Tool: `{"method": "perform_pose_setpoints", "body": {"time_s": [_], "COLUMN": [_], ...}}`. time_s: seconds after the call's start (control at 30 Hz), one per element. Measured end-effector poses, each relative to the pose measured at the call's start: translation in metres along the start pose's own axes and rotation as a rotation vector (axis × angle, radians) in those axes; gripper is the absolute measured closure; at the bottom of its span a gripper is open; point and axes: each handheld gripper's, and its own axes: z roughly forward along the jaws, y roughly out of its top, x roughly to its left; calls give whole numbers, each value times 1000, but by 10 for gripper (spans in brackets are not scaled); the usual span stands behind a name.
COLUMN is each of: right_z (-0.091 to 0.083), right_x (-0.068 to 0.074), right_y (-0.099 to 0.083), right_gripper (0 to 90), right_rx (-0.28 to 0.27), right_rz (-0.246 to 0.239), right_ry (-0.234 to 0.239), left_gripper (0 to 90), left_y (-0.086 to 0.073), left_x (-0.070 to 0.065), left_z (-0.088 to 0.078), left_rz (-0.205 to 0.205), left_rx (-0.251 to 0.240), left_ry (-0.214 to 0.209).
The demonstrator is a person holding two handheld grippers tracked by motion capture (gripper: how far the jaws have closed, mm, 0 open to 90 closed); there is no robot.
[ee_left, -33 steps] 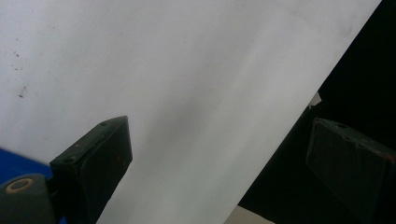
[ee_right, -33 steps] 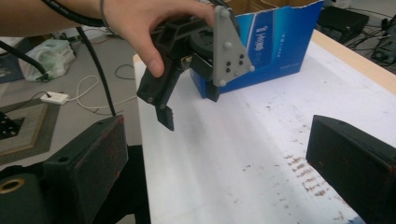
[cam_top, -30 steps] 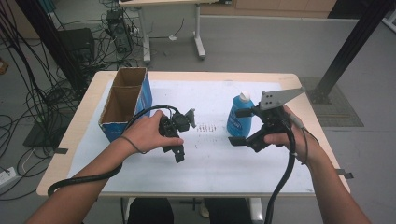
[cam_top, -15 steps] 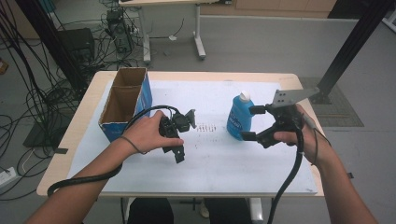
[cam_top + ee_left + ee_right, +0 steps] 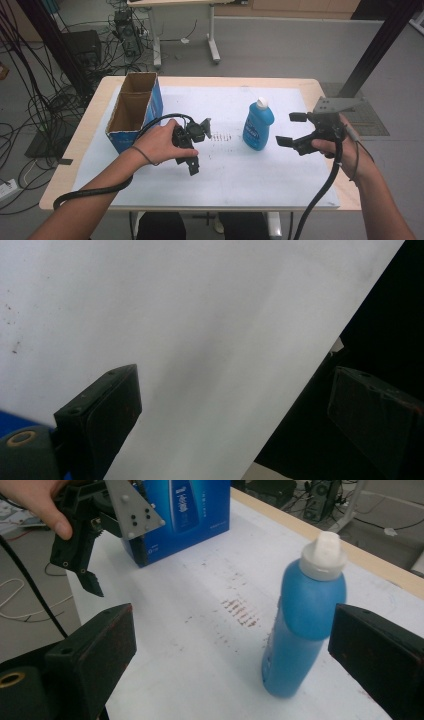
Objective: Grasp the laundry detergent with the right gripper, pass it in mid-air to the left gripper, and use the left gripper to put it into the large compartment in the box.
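- Blue plastic bottle with white cap [image 5: 258, 124], upright on the white-covered wooden table [image 5: 250, 175], right of centre.
- Right gripper [image 5: 290, 130] at the bottle's 3 o'clock, just beside it, jaws spread wide, holding nothing.
- Left gripper [image 5: 197, 145] at the bottle's 9 o'clock, well apart, jaws wide, empty, over bare white surface.
- Open blue cardboard box [image 5: 134, 112] farther off at 9 o'clock.

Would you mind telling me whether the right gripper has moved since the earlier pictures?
Yes. In the high view the right gripper has drawn back rightward, away from the blue bottle, leaving a gap between them.
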Motion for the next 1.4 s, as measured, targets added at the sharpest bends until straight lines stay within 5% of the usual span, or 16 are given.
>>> {"method": "perform_pose_setpoints", "body": {"time_s": [0.63,1.07,1.4], "right_z": [-39,-29,-14], "right_x": [3,13,29], "right_y": [-29,-38,-47], "right_gripper": [48,40,40], "right_rx": [-9,2,24], "right_rz": [62,63,75], "right_ry": [-118,-158,-239], "left_gripper": [72,74,73], "left_y": [6,4,0], "left_x": [-3,-2,-3], "left_z": [1,2,2], "left_rz": [14,13,3], "left_rx": [3,3,1], "left_ry": [5,4,7]}}
